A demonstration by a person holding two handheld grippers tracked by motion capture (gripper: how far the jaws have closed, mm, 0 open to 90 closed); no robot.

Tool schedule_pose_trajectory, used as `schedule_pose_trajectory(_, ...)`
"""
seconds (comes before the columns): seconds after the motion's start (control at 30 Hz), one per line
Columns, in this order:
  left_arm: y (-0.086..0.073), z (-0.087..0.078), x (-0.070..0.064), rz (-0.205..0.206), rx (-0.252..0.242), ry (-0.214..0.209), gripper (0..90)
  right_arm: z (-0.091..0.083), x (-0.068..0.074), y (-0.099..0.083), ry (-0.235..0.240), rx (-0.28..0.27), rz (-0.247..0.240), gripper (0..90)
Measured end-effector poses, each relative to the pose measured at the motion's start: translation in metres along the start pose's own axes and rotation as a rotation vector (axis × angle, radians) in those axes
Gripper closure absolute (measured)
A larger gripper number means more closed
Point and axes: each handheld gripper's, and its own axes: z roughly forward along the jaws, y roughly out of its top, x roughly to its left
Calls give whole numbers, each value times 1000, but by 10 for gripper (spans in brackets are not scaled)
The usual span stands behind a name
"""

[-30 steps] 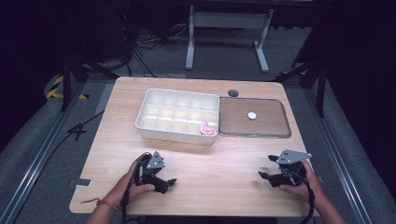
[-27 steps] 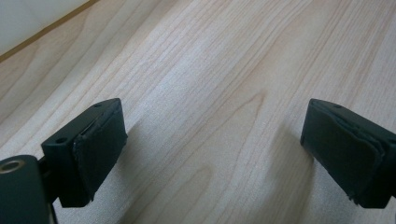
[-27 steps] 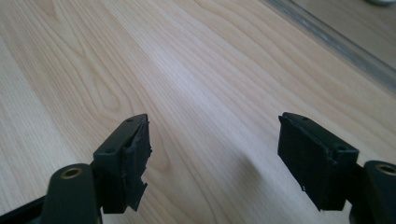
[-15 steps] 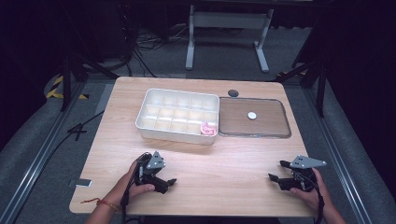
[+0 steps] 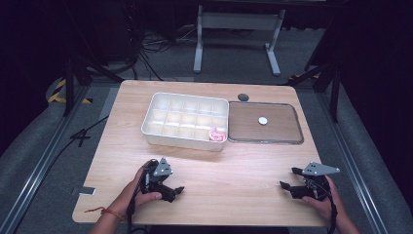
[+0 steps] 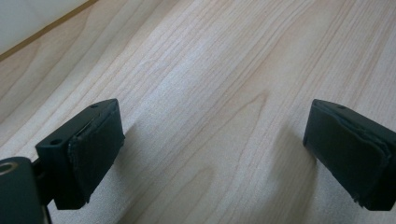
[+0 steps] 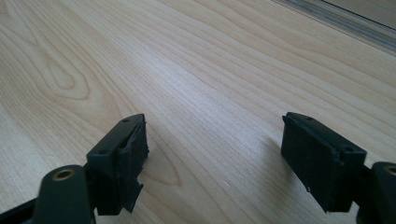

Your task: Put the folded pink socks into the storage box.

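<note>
**Both claws open on bare desk, nothing held**

The wooden desk (image 5: 209, 161) took up the middle of the high view, dark floor around it. On its far half sat a white compartment tray (image 5: 185, 121), angled slightly, divided into a grid of cells. A small pink item (image 5: 216, 135) lay in the tray's near right corner cell; what it was could not be told. Just right of the tray, touching or nearly so, lay a flat brown tray with a clear rim (image 5: 265, 123), and a small white disc (image 5: 263, 120) rested near its middle. A small dark round thing (image 5: 243, 97) sat on the desk just beyond that flat tray's far left corner.

The left claw (image 5: 176, 189) rested on the near left part of the desk, held by the left hand (image 5: 141, 190), well apart from both trays. In the left gripper view its jaws stood wide apart with only wood grain between them, a strip of the white tray's wall at the top left corner.

The right claw (image 5: 288, 181) sat at the near right, held by the right hand (image 5: 324, 197), jaws spread and empty. The right gripper view showed bare wood between the jaws and the flat tray's rim at the top right.
</note>
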Motion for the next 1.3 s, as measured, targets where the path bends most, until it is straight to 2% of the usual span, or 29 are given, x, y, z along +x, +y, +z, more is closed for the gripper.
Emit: schedule_pose_trajectory(1.3,1,1,1,-1,5,-1,35,1,-1,1,-5,5,5,201)
